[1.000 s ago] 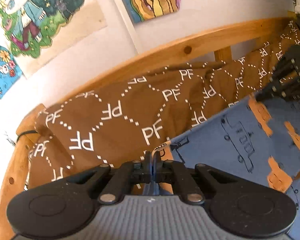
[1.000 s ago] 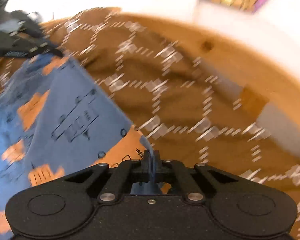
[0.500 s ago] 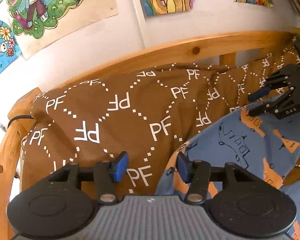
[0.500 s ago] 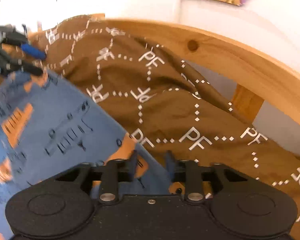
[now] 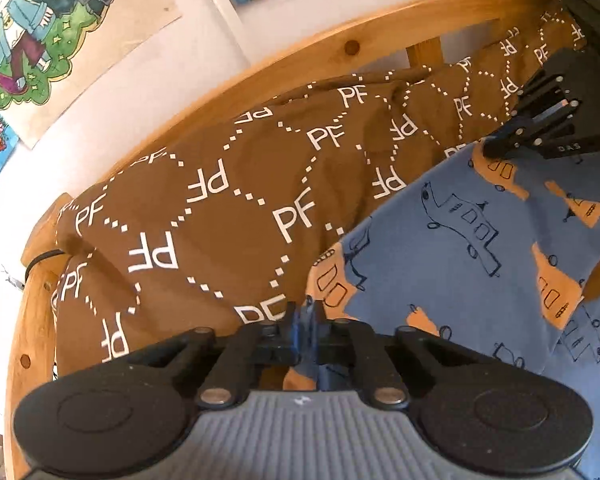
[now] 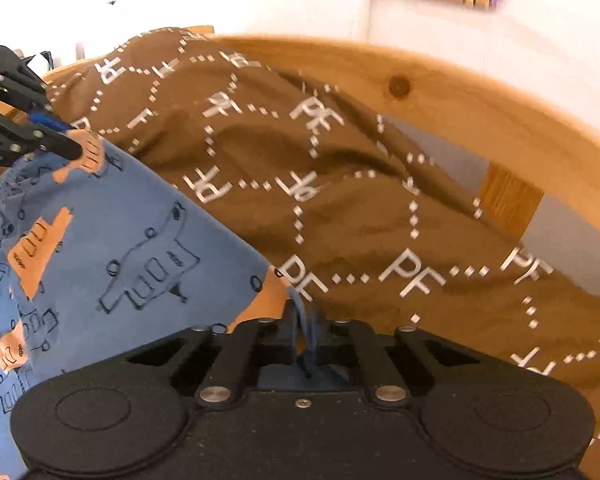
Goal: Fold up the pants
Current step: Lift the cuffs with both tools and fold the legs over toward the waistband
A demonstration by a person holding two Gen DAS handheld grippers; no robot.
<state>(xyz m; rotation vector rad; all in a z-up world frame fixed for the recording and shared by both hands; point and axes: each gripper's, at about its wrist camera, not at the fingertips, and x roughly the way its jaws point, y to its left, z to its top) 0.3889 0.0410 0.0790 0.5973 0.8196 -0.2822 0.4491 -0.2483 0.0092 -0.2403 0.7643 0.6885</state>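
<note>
**Two grippers pinch the far edge of pants laid out on a bed**

The blue pants (image 5: 460, 240), printed with orange and outlined vehicles, lie spread on a brown bedspread (image 5: 228, 200) patterned with white "PF" lettering. Each far corner of the garment is caught in a tool. The left gripper (image 5: 305, 322) has just closed its jaws on the blue cloth at one corner. The right gripper (image 6: 306, 320) has likewise just closed, and a tuft of fabric stands up between its pressed pads. Holding both corners of one edge at once likely serves to keep that edge straight, so it can be carried over the rest of the garment in a single, even fold. Behind the bed runs a wooden bed rail (image 5: 380, 28), with colourful drawings (image 5: 40, 24) pinned to the white wall above.
</note>
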